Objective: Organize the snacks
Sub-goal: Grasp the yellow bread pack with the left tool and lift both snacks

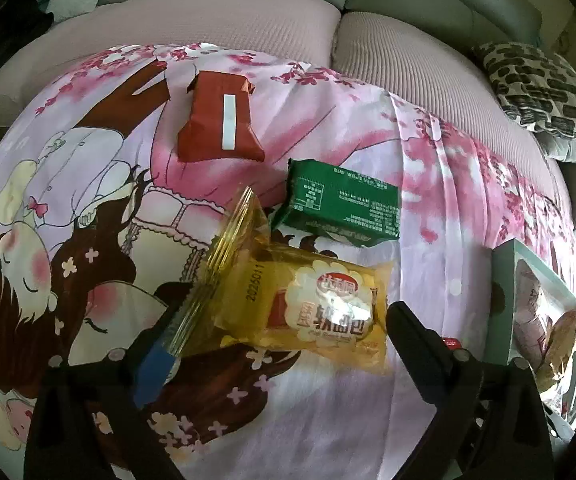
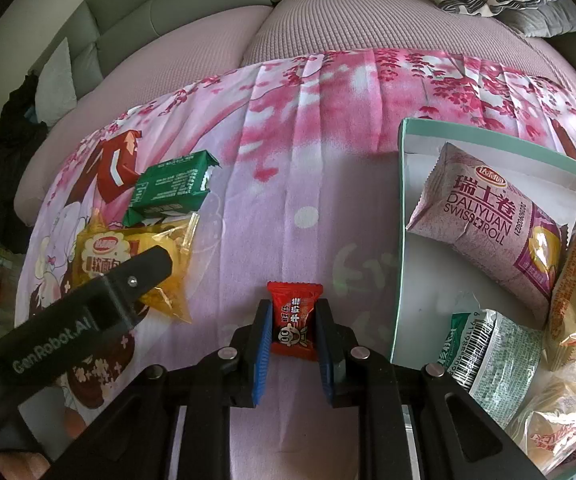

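My left gripper (image 1: pixel 284 320) is open around a yellow soft-bread packet (image 1: pixel 307 304) lying on the pink cartoon sheet; its fingers stand on either side of the packet. The same packet shows in the right wrist view (image 2: pixel 128 252), partly behind the left gripper's finger (image 2: pixel 144 272). My right gripper (image 2: pixel 291 328) is shut on a small red candy (image 2: pixel 292 320), held just above the sheet. A green snack packet (image 1: pixel 339 204) and a dark red packet (image 1: pixel 220 120) lie farther back. A teal box (image 2: pixel 401 208) at the right holds a pink Swiss-roll packet (image 2: pixel 483 220) and several other snacks.
The pink printed sheet (image 2: pixel 288 160) covers a sofa seat with mauve cushions (image 1: pixel 216 20) behind. A black-and-white patterned pillow (image 1: pixel 543 84) lies at the back right. The box edge also shows at the right of the left wrist view (image 1: pixel 503 300).
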Tool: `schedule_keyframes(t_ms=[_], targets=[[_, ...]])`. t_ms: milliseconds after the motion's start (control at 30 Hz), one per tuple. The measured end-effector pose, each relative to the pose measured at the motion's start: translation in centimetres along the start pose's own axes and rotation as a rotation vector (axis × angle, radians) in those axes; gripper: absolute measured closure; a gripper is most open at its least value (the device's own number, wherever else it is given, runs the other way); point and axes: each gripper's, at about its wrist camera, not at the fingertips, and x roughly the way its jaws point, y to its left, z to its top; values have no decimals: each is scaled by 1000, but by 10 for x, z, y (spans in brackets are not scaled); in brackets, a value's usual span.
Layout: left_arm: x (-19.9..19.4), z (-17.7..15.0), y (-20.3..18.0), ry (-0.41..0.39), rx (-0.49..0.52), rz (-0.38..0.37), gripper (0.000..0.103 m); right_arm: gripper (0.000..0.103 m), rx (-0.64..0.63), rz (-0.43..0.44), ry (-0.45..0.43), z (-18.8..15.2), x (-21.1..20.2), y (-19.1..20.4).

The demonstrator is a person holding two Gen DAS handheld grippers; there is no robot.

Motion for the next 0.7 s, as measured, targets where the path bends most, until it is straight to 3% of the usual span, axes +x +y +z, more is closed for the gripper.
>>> schedule_keyframes(t_ms=[233,300,700], targets=[[-6,1,6,-2,-46,-40,18,81,7,9,-3,0,-1,0],[-6,2,5,-1,-56,-60,29,81,18,22,-5,0,-2,-2],[-27,3,8,-41,-76,-89,31,81,52,64,-70,4,-28,-10]])
